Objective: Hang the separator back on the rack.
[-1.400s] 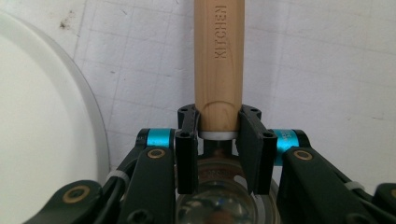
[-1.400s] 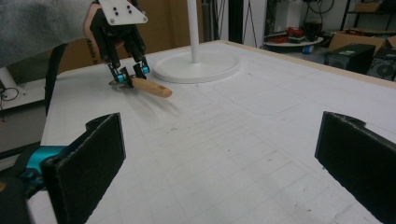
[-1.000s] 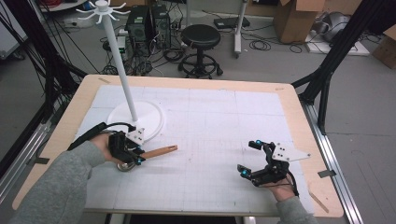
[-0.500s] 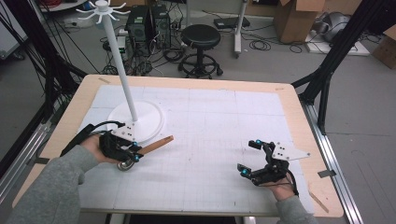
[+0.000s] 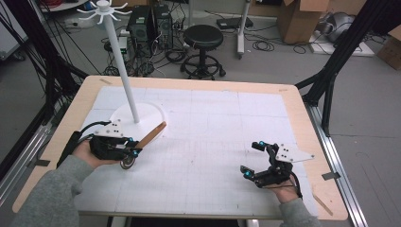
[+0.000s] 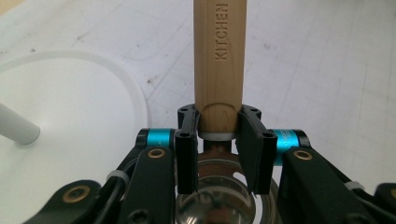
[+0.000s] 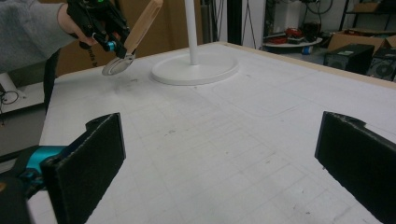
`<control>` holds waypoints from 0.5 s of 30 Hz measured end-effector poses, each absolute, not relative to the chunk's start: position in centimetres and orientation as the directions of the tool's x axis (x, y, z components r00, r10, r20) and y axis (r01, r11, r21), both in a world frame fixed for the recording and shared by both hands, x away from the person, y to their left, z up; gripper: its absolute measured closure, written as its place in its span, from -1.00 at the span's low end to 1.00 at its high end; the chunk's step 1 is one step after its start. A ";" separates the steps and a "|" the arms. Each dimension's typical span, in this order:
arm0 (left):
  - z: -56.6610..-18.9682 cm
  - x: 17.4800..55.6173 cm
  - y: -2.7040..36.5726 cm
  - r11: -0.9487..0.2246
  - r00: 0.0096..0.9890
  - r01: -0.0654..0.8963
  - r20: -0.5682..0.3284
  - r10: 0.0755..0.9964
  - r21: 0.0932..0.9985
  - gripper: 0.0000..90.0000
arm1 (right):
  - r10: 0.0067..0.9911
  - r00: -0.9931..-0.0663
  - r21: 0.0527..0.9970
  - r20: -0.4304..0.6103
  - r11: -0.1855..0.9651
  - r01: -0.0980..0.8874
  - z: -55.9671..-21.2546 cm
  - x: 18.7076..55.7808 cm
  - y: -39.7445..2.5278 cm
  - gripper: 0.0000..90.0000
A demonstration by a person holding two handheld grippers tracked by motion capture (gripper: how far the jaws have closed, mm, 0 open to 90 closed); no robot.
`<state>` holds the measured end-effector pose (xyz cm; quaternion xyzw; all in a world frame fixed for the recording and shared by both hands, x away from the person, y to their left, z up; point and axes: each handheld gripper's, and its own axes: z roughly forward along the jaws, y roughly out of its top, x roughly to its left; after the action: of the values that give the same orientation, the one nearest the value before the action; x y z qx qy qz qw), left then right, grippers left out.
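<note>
Firmly between left hand-held gripper [image 6: 215,140] jaws — wooden-handled utensil [image 6: 218,65]

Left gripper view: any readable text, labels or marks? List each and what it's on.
"KITCHEN": stamped into the wooden handle of the utensil, reading lengthwise along the handle, just above where the left claw clamps it.
Nothing else is legible there: the claw's black parts and blue rings carry no readable marks, and the white stand base is blank.
</note>
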<state>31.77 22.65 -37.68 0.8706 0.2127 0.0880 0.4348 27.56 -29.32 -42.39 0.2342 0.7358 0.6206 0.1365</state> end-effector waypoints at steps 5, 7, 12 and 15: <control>-37.8 31.6 23.1 -0.467 0.872 0.306 -0.047 0.488 0.829 0.55 | 0.512 -0.855 0.976 0.084 0.128 0.173 -42.4 27.5 -29.2 -0.98; -37.7 31.5 23.2 -0.453 0.862 0.306 -0.042 0.505 0.838 0.55 | 0.513 -0.854 0.977 0.087 0.125 0.175 -42.4 27.5 -29.2 -0.98; -37.1 31.1 23.6 -0.351 0.842 0.290 -0.063 0.535 0.890 0.54 | 0.516 -0.853 0.976 0.079 0.132 0.171 -42.4 27.5 -29.2 -0.98; -37.0 30.9 23.8 -0.303 0.823 0.296 -0.081 0.563 0.906 0.54 | 0.513 -0.855 0.974 0.082 0.138 0.177 -42.4 27.4 -29.0 -0.98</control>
<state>30.87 23.83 -37.01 0.7970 0.2694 0.1270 0.5254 27.44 -29.05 -42.44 0.2324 0.7419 0.6139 0.1367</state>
